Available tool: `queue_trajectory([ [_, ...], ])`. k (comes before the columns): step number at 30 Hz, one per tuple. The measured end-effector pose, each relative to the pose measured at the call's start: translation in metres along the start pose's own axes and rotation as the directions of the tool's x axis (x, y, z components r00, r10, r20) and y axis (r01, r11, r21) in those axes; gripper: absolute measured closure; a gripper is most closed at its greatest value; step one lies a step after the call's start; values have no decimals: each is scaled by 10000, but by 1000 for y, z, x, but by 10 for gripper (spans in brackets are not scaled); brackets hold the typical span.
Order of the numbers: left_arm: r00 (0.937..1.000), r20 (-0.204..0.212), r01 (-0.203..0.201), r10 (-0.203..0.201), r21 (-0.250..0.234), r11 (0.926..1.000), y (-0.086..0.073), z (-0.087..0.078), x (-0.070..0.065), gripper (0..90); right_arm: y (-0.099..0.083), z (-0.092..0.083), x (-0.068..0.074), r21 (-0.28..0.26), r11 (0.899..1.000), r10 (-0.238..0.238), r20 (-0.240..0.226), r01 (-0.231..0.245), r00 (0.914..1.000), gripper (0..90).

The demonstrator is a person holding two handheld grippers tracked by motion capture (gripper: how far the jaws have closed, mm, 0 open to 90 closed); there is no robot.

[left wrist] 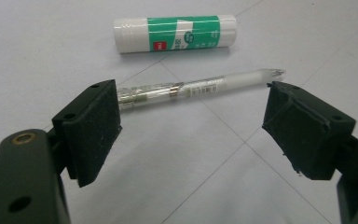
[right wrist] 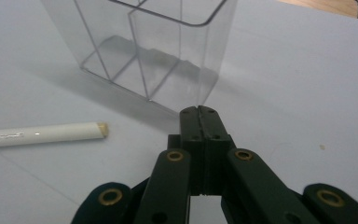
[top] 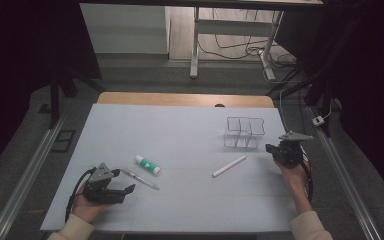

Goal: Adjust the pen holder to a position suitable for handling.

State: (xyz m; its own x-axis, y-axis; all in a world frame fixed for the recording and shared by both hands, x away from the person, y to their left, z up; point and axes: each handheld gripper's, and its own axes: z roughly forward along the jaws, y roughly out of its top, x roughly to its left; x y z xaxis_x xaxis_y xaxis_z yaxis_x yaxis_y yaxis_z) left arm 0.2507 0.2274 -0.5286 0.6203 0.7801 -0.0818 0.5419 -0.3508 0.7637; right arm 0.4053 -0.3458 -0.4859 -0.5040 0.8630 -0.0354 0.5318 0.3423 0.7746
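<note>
A clear divided plastic holder stands at the right of the pale mat; up close its walls rise just beyond my right gripper, which is shut with nothing between its jaws. That gripper sits right of a white stick, whose end lies to its left. My left gripper rests at the front left, open. Between and beyond its jaws lies a clear pen, untouched, with a green-and-white glue stick farther off. The pen and glue stick lie side by side.
The mat covers a wooden table whose far edge shows behind it. Metal rails run along both sides. A table frame and cables stand on the floor beyond.
</note>
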Motion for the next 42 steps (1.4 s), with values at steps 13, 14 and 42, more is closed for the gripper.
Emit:
queue_trajectory([
  [13, 10000, -70, -37, 37, 70, 10000, 0, 1, 1, 193, 5, 13, -13, -22, 9999, 122, 85, -121, 9999, 887],
  [14, 10000, -69, -42, 43, 85, 10000, 0, 1, 1, 193, 6, 15, -14, -39, 9999, 152, 49, -152, 9999, 887],
  [42, 9999, -120, -120, 124, 286, 9995, -1, 3, 1, 193, 17, 48, -20, -1, 9999, 145, -38, -145, 9999, 887],
])
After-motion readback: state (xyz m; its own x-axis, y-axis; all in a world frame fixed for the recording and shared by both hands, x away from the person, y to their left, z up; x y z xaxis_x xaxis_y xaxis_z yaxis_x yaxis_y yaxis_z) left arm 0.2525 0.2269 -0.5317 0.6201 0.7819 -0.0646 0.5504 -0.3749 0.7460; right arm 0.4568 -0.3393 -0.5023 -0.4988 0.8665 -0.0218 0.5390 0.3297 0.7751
